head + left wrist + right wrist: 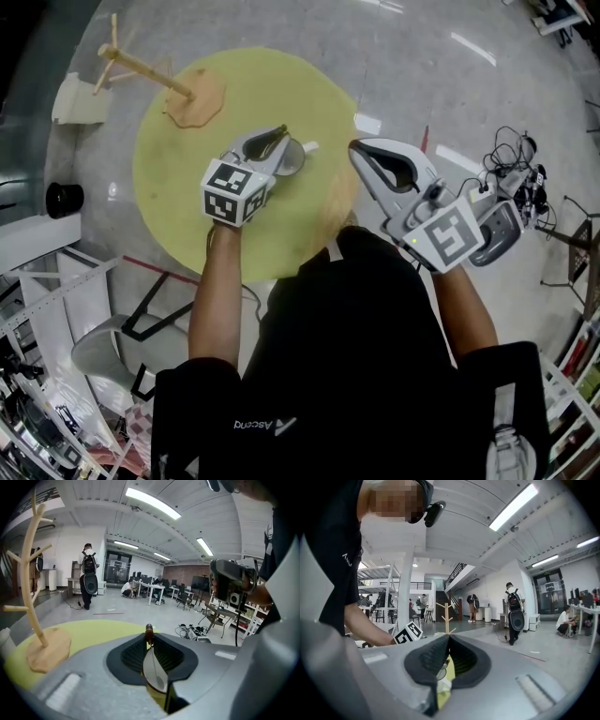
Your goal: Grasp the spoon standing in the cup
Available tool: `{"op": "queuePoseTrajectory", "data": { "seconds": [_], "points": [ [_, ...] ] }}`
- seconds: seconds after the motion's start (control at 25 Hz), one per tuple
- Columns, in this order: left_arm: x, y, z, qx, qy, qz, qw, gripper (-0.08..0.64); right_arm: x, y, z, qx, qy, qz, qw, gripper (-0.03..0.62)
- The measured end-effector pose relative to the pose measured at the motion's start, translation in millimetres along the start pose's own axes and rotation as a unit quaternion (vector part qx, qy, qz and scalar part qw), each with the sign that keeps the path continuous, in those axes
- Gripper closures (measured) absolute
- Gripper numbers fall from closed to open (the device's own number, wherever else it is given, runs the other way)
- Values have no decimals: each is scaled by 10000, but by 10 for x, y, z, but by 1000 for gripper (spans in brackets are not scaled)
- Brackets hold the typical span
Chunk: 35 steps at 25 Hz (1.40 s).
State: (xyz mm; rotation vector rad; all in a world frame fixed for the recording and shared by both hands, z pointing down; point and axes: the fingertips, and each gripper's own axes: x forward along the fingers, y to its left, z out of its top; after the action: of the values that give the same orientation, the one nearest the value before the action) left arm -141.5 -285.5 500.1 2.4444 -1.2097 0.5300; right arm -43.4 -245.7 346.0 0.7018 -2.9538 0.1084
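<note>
A white cup (298,157) with a handle stands near the middle of the round yellow table (187,216). My left gripper (283,129) hangs right over it, covering most of it in the head view. In the left gripper view the jaws (149,638) are shut on the spoon (153,667), a silvery blade with a brown tip that sticks out past the pads. My right gripper (355,146) floats at the table's right edge, apart from the cup. Its jaws (448,638) meet at the tips with nothing held.
A wooden mug tree (141,67) stands at the table's far left, also visible as the mug tree (33,573) and the mug tree (446,616). Cables and devices (511,164) lie on the floor at right. A person with a backpack (89,576) stands far off.
</note>
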Motion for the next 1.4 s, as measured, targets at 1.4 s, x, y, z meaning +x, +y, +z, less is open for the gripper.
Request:
{"op": "queuePoseTrajectory", "data": {
  "seconds": [1.4],
  "points": [
    [-1888, -826, 1450, 93, -2966, 1637, 9408, 512, -322, 397, 616, -203, -851, 604, 9943, 589]
  ]
}}
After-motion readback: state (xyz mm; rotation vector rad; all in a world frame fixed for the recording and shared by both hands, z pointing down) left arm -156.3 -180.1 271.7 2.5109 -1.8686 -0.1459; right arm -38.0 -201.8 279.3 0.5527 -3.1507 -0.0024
